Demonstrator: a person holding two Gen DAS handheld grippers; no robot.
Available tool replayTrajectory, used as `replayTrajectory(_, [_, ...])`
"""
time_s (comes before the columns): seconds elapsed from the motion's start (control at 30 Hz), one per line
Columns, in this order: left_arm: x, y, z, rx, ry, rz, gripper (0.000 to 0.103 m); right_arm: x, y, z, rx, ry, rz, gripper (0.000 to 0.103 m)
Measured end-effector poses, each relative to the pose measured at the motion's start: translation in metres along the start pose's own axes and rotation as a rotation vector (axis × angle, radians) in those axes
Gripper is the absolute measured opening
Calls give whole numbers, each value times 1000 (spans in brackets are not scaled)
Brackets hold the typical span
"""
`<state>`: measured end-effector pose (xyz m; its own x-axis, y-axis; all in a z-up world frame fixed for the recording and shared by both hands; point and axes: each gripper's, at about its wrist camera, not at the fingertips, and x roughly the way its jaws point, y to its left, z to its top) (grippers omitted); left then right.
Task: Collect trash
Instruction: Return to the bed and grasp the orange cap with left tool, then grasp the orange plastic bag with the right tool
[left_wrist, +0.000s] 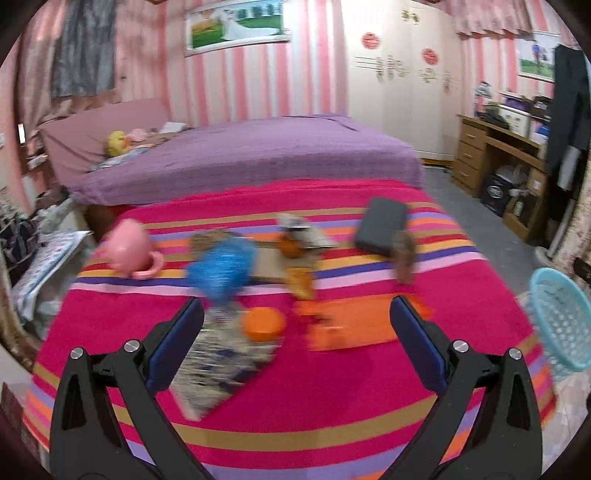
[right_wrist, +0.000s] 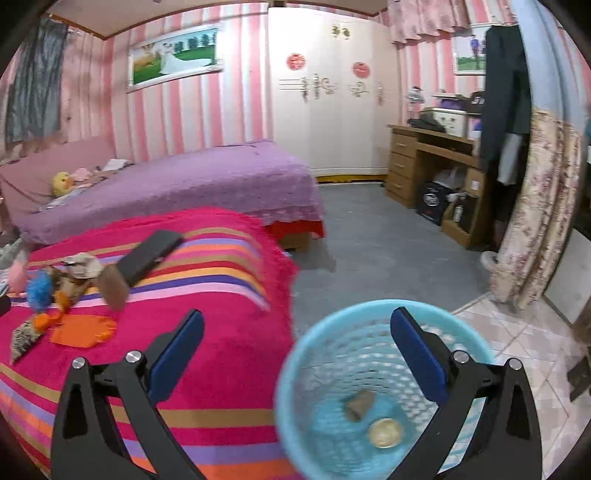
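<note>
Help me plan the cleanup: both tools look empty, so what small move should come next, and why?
Probably bring the left tool down onto the orange lid-like piece just ahead of it. Both tools stand open and empty, the right tool hangs over the blue basket, which already holds two scraps, and litter still lies on the striped blanket.

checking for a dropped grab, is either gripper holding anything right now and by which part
Nothing is held. The left gripper and right gripper both stand open with nothing between their pads.
</note>
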<state>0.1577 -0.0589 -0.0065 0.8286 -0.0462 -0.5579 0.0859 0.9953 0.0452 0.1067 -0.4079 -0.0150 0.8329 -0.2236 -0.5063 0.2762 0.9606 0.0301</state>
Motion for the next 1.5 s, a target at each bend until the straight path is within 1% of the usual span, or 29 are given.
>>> replayTrajectory(0.03, [4, 15, -1, -13, 0, 24, 97, 3, 11, -1, -14, 7, 7, 98])
replayTrajectory(0.1, [10, 33, -4, -26, 14, 43, 97, 10, 26, -3, -30, 22, 20, 98])
replayTrajectory(0.2, [27, 58, -12, -52, 64, 36, 97, 18, 47, -6, -58, 44, 41, 98])
replayTrajectory(0.27, [39, 68, -18, -91, 99, 20, 97, 22, 59, -7, -85, 50, 40, 98])
replayTrajectory(0.33, [52, 72, -21, -98, 133, 0, 97, 26, 68, -7, -105, 54, 37, 98])
replayTrajectory(0.4, [61, 63, -24, -71, 153, 2, 97, 30, 76, -7, -114, 62, 41, 98])
replayTrajectory(0.5, [77, 50, -27, -23, 187, -19, 95, 37, 83, -6, -122, 77, 48, 98])
replayTrajectory(0.6, [87, 34, -27, 33, 205, -20, 85, 42, 87, -5, -134, 87, 47, 98])
replayTrajectory(0.63, [92, 30, -27, 43, 210, -22, 79, 44, 88, -5, -138, 89, 46, 98])
replayTrajectory(0.67, [96, 28, -26, 44, 220, -30, 73, 45, 90, -5, -140, 91, 45, 98])
replayTrajectory(0.7, [100, 27, -26, 37, 232, -44, 69, 47, 91, -5, -142, 93, 45, 98])
replayTrajectory(0.77, [110, 26, -24, 17, 260, -77, 55, 48, 93, -4, -148, 95, 47, 98])
replayTrajectory(0.8, [113, 25, -23, 16, 264, -81, 53, 49, 95, -4, -153, 95, 48, 98])
replayTrajectory(0.87, [117, 21, -23, 30, 264, -72, 44, 50, 97, -4, -157, 96, 52, 98])
replayTrajectory(0.93, [115, 20, -24, 40, 254, -65, 40, 50, 100, -4, -163, 99, 58, 98])
replayTrajectory(1.03, [103, 25, -18, 10, 222, -99, 40, 50, 107, -5, -172, 107, 78, 98])
replayTrajectory(1.13, [84, 34, -13, -8, 176, -92, 40, 51, 120, -8, -178, 130, 121, 98])
replayTrajectory(1.23, [69, 43, -13, -31, 147, -86, 40, 53, 133, -12, -188, 146, 151, 98])
replayTrajectory(1.37, [55, 61, -20, -22, 122, -23, 40, 62, 159, -19, -212, 187, 192, 98])
replayTrajectory(1.5, [56, 86, -26, -55, 144, 6, 40, 77, 184, -27, -217, 244, 245, 98])
